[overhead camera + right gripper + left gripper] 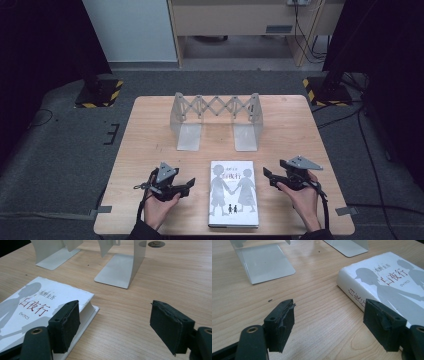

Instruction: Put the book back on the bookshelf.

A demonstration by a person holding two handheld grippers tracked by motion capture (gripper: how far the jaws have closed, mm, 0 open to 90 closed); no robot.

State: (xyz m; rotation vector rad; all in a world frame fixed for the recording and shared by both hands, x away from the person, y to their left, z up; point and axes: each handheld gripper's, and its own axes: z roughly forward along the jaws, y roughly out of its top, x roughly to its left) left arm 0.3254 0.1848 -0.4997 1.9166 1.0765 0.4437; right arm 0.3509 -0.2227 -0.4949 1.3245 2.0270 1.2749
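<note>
Here both grippers, left gripper (191, 184) and right gripper (266, 175), gape empty beside book (233, 192); book's near corners cropped.

floor (60, 145): grey carpet | tabletop (150, 130): light wood | far wall (130, 30): pale panel, wooden cabinet (235, 20) | stand bases (100, 92): hazard-striped | light: dim

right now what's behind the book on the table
Behind the book, farther up the table, stands an expandable metal book rack, its two flat base plates facing the book. Bare wood lies between them. What is under the book is covered.
</note>
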